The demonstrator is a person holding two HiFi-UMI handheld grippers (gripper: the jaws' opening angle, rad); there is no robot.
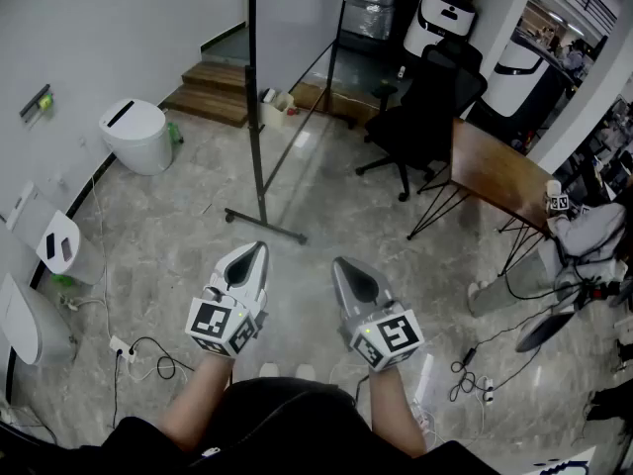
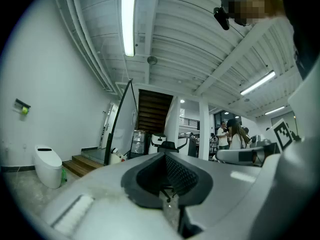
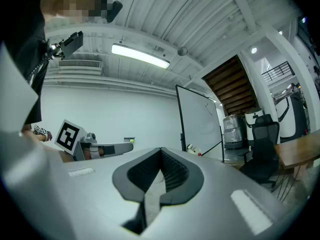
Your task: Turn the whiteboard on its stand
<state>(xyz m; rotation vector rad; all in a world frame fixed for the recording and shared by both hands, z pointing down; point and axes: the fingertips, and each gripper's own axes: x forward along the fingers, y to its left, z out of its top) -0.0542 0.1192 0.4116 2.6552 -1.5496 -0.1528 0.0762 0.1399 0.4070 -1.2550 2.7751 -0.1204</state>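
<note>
The whiteboard (image 1: 297, 18) stands on its dark wheeled stand (image 1: 259, 146) at the far middle of the floor, with its foot bar (image 1: 265, 226) nearest me. It also shows as a slim upright panel (image 2: 120, 121) in the left gripper view and as a white board (image 3: 200, 124) in the right gripper view. My left gripper (image 1: 259, 251) and right gripper (image 1: 342, 264) are held side by side in front of my body. Both point toward the stand, short of the foot bar. In the gripper views the left gripper (image 2: 165, 156) and right gripper (image 3: 161, 151) have their jaws shut with nothing between them.
A white round bin (image 1: 136, 135) and wooden steps (image 1: 213, 92) lie at the far left. A black office chair (image 1: 420, 117) and a wooden table (image 1: 499, 171) stand right of the stand. Cables and a power strip (image 1: 124, 349) lie on the floor at left. People (image 2: 232, 134) stand far off.
</note>
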